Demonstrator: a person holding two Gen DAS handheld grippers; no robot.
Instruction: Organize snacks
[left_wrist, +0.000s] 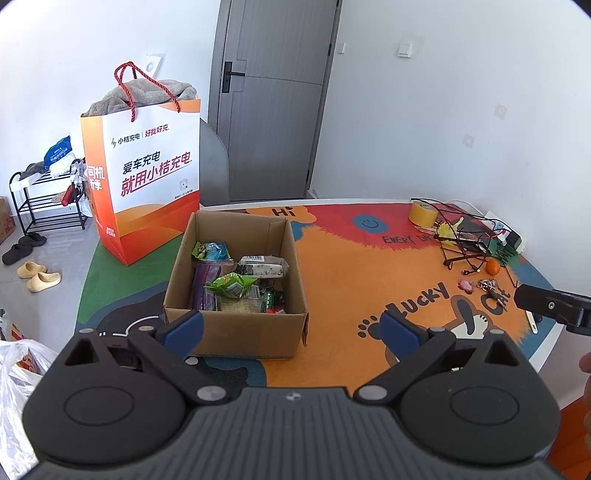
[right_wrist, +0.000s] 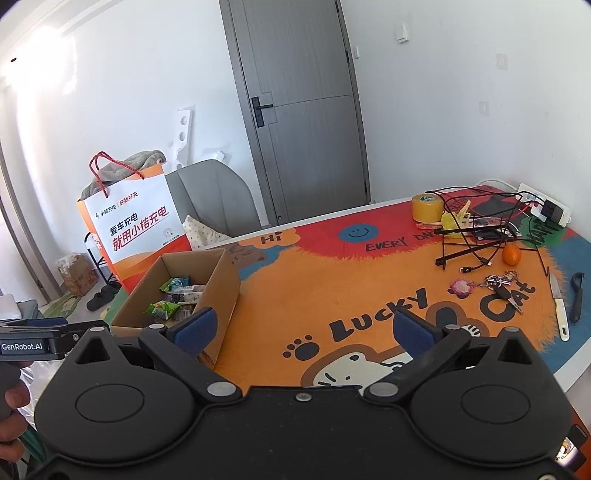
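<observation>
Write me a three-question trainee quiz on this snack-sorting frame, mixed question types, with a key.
1. True or false: the left gripper is shut on a snack.
2. Where are the snack packets? A) in the cardboard box B) scattered on the mat C) in the orange paper bag
3. Fill in: the small round fruit beside the cables is an ____.

Key: 1 false, both it and the right gripper are open and empty. 2 A. 3 orange.

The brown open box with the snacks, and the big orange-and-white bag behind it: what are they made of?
The brown open box looks like corrugated cardboard: matte, raw tan walls with folded flaps. The orange-and-white bag seems to be coated paper, smooth and printed, with crisp creases and red twisted cord handles.
</observation>
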